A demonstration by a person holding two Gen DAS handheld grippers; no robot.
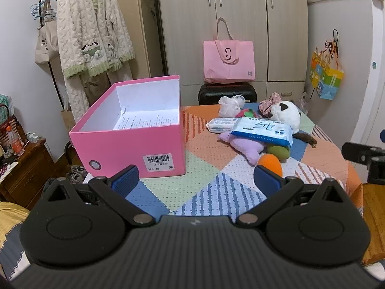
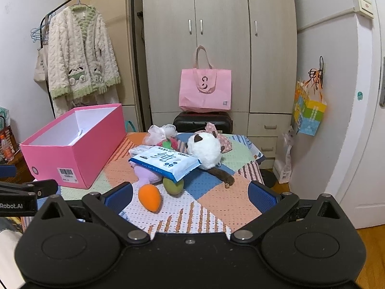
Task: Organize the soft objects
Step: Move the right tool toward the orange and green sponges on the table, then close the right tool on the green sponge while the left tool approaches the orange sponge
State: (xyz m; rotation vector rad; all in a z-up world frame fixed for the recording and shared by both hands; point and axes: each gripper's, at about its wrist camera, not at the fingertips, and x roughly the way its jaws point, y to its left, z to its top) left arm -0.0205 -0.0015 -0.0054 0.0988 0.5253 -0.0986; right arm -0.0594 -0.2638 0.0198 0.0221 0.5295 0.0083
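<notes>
Both grippers, left (image 1: 196,177) and right (image 2: 190,196), are held wide open, empty. Soft toys (image 2: 204,150) are piled beside pink box (image 2: 72,149). Orange toy (image 2: 149,197), nearest, should be pinched mid-body first.

Shoe box (image 1: 130,130): on the counter (image 1: 216,190), ahead-left of the left tool (image 1: 196,180); a printed sheet (image 1: 146,120) lies inside it.
Toy pile: ahead-right of the left tool, right of the shoe box.
Wipes pack (image 2: 166,163): on top of the plush toy (image 2: 146,175) and the mango toy (image 2: 173,185).
Carrot toy (image 2: 150,197): nearest the right tool (image 2: 190,198), just before the mango toy.
Round plush (image 2: 204,150): behind-right of the wipes pack.
Suitcase (image 2: 203,120): behind the counter, a tote bag (image 2: 205,91) on it.
</notes>
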